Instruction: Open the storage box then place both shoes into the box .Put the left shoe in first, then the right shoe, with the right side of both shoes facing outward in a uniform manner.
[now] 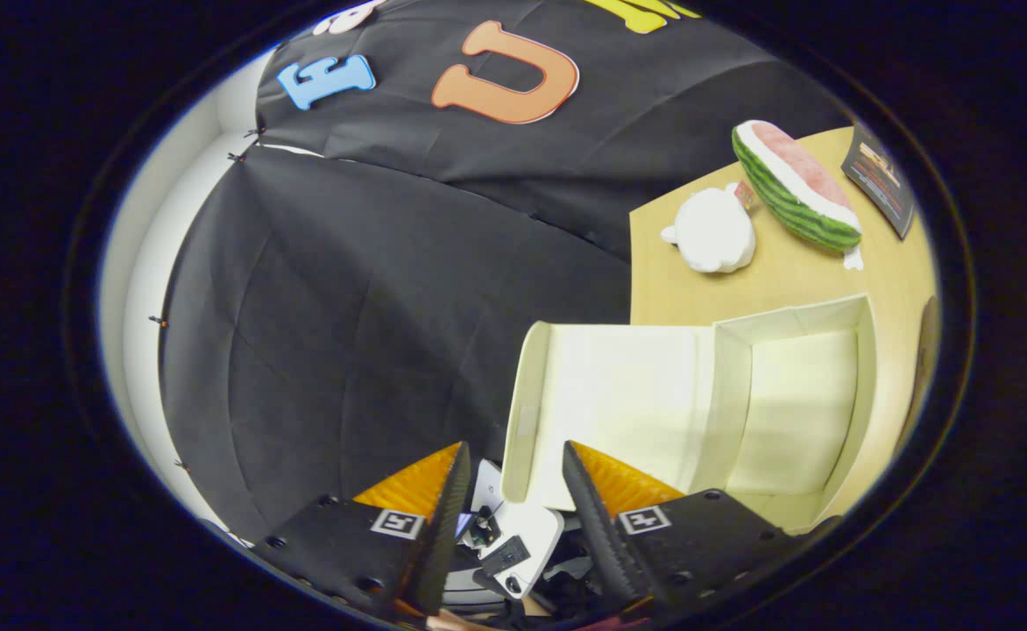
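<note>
Tool [513, 491]: fingers apart, holding nothing.
Storage box [864, 368]: open on worktop [794, 272], lid flat.
Next: fetch left shoe first, right side outward.

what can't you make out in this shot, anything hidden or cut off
Gripper view:
- Storage box: lid open, near corner hidden behind a finger of the open hand-held gripper, which holds nothing.
- Dark card past the watermelon toy: print too small, cut off at the edge.
- White plush toy: shape too small to identify.
- Clutter between the fingers: too jumbled to name.
</note>
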